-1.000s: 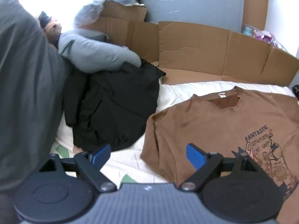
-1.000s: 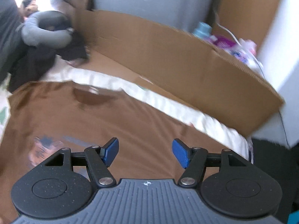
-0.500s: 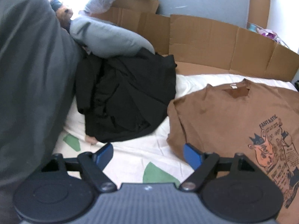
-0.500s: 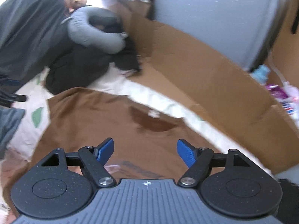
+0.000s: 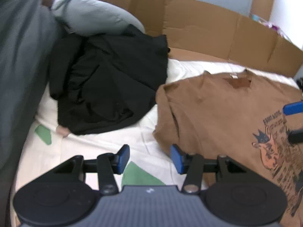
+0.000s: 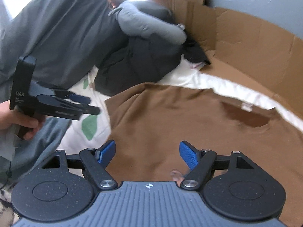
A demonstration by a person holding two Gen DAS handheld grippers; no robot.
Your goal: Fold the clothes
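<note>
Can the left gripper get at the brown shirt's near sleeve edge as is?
Probably yes. The left gripper hangs over bare sheet beside the brown shirt, jaws closing with nothing between them, and nothing lies across the sleeve edge.

Laid flat on the bed sheet (image 5: 106,141), the t-shirt (image 5: 217,113), collar end toward the cardboard wall (image 5: 198,26) at the back. Just left of it, a heap of dark clothing (image 5: 109,87), also on the sheet, with a padded neck pillow (image 5: 94,17) resting on its far edge. Left gripper (image 5: 149,156) over the sheet right by the shirt's sleeve edge, jaws closing with nothing between them. Right gripper (image 6: 146,154) above the shirt's chest, jaws apart. Further left, the person's hand (image 6: 17,121) on the left gripper's handle.
</note>
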